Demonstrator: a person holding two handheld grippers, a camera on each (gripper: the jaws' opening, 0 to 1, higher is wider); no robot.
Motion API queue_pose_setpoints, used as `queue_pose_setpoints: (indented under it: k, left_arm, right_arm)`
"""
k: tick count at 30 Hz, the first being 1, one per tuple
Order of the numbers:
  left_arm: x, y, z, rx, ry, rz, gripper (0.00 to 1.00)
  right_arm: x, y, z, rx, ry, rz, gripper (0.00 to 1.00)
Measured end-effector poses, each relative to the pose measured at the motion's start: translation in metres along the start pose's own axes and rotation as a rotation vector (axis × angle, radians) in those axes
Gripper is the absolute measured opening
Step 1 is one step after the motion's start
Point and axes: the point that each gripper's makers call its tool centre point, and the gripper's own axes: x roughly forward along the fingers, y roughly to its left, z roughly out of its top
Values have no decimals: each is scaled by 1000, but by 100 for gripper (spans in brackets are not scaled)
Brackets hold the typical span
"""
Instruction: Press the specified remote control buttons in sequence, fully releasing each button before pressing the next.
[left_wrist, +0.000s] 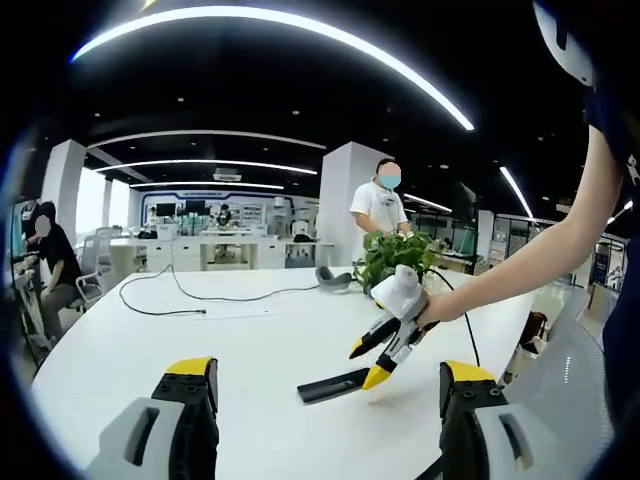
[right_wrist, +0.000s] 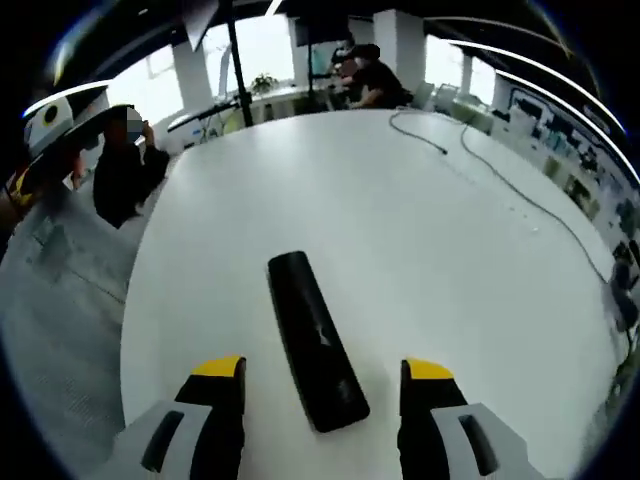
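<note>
A black remote control (left_wrist: 335, 384) lies flat on the white table (left_wrist: 180, 330). My left gripper (left_wrist: 328, 372) is open, its yellow-tipped jaws wide apart, a short way back from the remote. A person's hand holds my right gripper (left_wrist: 370, 364) at the remote's right end, tilted down, its jaws apart. In the right gripper view the remote (right_wrist: 315, 340) lies lengthwise on the table (right_wrist: 450, 230), its near end between the spread jaws of my right gripper (right_wrist: 323, 369). I cannot tell whether a jaw touches the remote. Its buttons are too dark to make out.
A potted green plant (left_wrist: 395, 255) stands behind the right gripper. A black cable (left_wrist: 190, 295) and a grey headset-like object (left_wrist: 335, 278) lie on the far part of the table. The cable (right_wrist: 500, 180) also crosses the table's right side. People sit and stand around the room.
</note>
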Motion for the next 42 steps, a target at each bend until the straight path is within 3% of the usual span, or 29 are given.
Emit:
queue_pose_setpoints:
  k: [6, 9, 12, 16, 25, 42]
  left_arm:
    - [0, 0, 2, -4, -11, 1, 96]
    - [0, 0, 2, -1, -11, -1, 96]
    - [-1, 0, 3, -1, -14, 0, 96]
    - [0, -1, 2, 1, -12, -3, 96]
    - [0, -1, 3, 1, -15, -5, 96]
    - [-1, -2, 4, 2, -17, -8, 96]
  right_arm:
    - [-15, -1, 20, 75, -135, -57, 79]
    - [-28, -13, 29, -10, -190, -181, 87]
    - [-36, -15, 38, 2, -253, -227, 99]
    - [-55, -16, 49, 1, -324, -284, 99]
    - [-85, -7, 58, 67, -424, -327, 99]
    - [-129, 11, 59, 107, -522, -408, 99]
